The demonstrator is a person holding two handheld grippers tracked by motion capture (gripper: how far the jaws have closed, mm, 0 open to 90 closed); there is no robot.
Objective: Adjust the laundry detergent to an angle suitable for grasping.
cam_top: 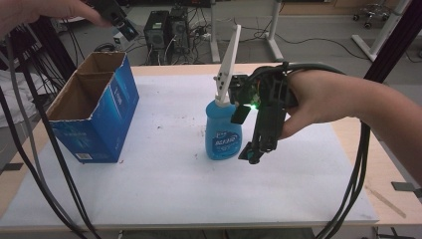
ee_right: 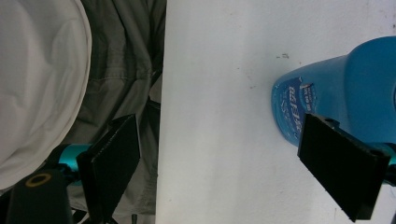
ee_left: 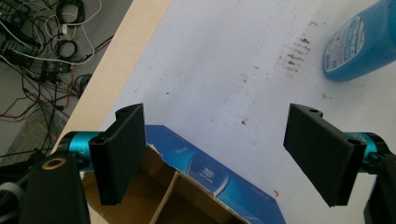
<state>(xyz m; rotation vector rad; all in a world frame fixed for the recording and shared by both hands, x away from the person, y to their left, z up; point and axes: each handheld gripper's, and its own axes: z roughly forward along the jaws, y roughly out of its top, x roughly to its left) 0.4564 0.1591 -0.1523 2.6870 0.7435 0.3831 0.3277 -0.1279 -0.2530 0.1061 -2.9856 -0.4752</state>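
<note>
A blue bottle (cam_top: 222,133) with a tall white nozzle stands upright in the middle of the white-covered table (cam_top: 164,184). My right gripper (cam_top: 251,153) points down just to the bottle's right, tips near the table, jaws open. In the right gripper view, the gripper (ee_right: 219,123) has bare table between its jaws, and the bottle (ee_right: 327,88) lies behind the right-hand jaw, outside the gap. My left gripper (cam_top: 124,27) hangs high at the far left, beyond the blue cardboard box (cam_top: 94,114). It (ee_left: 217,116) is open and looks down on the box (ee_left: 205,172) and the bottle (ee_left: 359,42).
The box is open at the top, with a divider inside, and stands at the table's left side. Cables trail down both sides of the high view. Beyond the far edge are computer cases (cam_top: 166,27) and table legs on the floor.
</note>
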